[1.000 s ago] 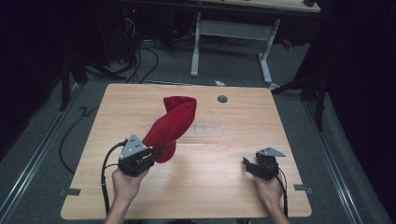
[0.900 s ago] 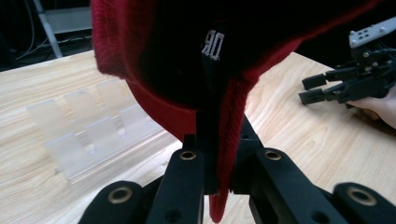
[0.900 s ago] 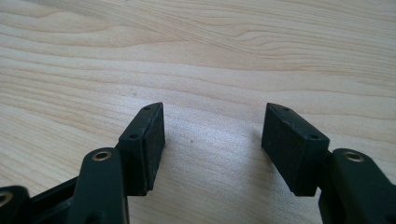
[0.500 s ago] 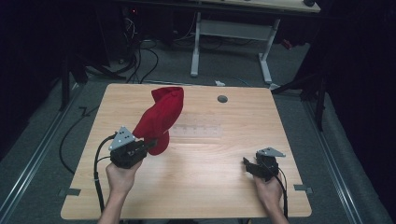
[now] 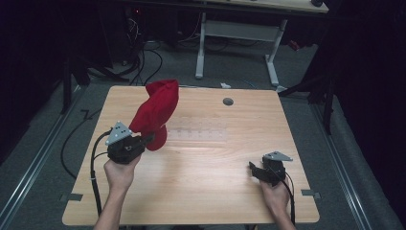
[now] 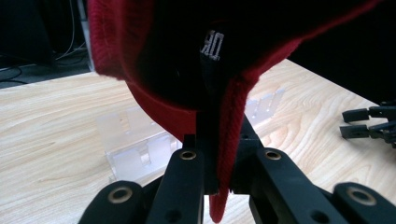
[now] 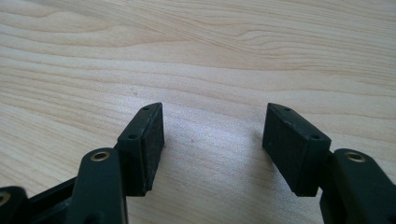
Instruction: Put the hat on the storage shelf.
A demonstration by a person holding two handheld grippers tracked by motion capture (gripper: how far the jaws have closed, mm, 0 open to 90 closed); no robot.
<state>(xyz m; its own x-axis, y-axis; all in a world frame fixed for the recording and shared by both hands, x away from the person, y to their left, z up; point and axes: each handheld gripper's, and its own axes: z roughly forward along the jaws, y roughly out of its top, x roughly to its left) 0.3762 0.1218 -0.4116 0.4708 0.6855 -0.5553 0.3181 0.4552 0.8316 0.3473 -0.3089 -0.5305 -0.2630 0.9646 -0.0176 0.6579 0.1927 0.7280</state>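
A red knitted cap (image 5: pixel 157 110) is seen in the upper left of the high view, held up above the left part of the wooden table (image 5: pixel 201 191) and rising toward the far edge. Its lower rim is clamped between the jaws of the left gripper (image 5: pixel 143 140), which is gripped by the left hand (image 5: pixel 119 173) at the lower left of the frame. In the left gripper view the red fabric (image 6: pixel 154 98) is spread across the upper half of the frame, with its dark inside turned to the camera and a small label with white letters (image 6: pixel 212 45) seen near the top centre. The rim is pinched tightly between the two black jaws at the bottom centre, so the left gripper (image 6: pixel 215 184) is clenched on the cap.

A clear plastic rack (image 5: pixel 198 133) lies flat on the table in the middle of the high view, just right of the cap's lower end; in the left gripper view it (image 6: pixel 135 144) is seen behind the fabric.

The right gripper (image 5: pixel 252 168) is held by the right hand (image 5: pixel 275 194) at the lower right of the high view, low over the table and well apart from the cap. In the right gripper view its jaws are spread wide apart with bare wood between them (image 7: pixel 212 140); nothing is grasped.

A small round grey disc (image 5: pixel 228 101) is set in the table near its far edge, upper centre of the frame.
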